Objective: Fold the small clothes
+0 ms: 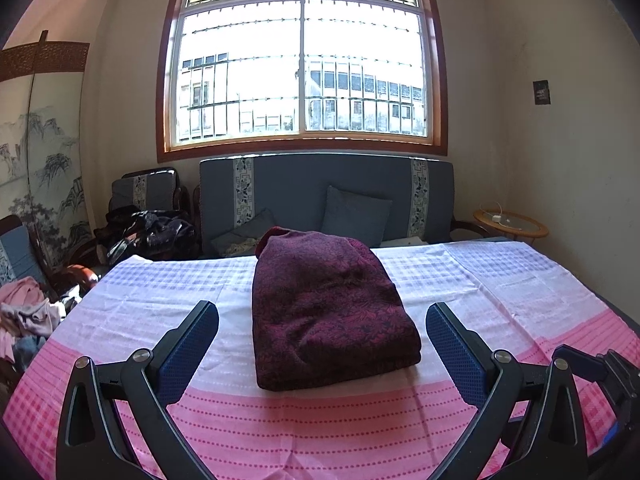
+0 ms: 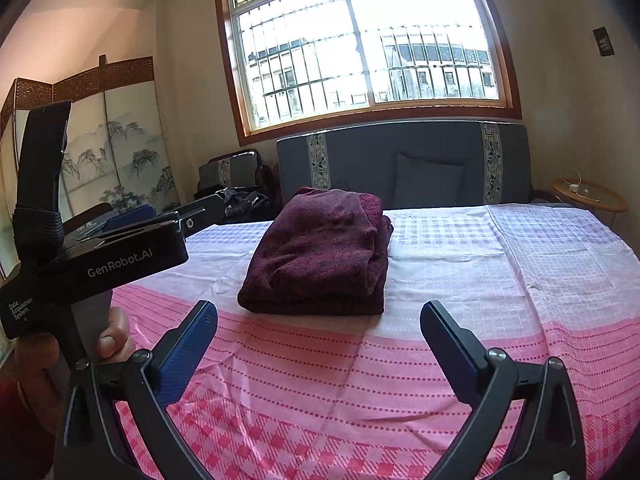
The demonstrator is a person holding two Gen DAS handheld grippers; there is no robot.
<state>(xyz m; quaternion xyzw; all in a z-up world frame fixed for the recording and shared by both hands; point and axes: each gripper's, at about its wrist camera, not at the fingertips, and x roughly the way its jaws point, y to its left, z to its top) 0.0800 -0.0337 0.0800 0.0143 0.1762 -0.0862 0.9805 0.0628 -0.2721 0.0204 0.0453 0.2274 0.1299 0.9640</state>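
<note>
A dark maroon patterned garment (image 1: 326,308) lies folded into a thick rectangle on the pink and white checked cloth (image 1: 280,432) that covers the table. In the right wrist view the garment (image 2: 320,252) sits further off, near the middle of the cloth (image 2: 460,280). My left gripper (image 1: 322,316) is open and empty, its blue-padded fingers either side of the garment's near end. My right gripper (image 2: 318,314) is open and empty, a short way in front of the garment. The left gripper's body (image 2: 132,252) shows at the left of the right wrist view, held in a hand.
A blue sofa (image 1: 326,192) with cushions stands behind the table under a barred window. A heap of dark clothes (image 1: 148,232) lies on a chair at the back left, and loose pale clothes (image 1: 28,316) lie at the left edge. A small round side table (image 1: 510,224) stands at the back right.
</note>
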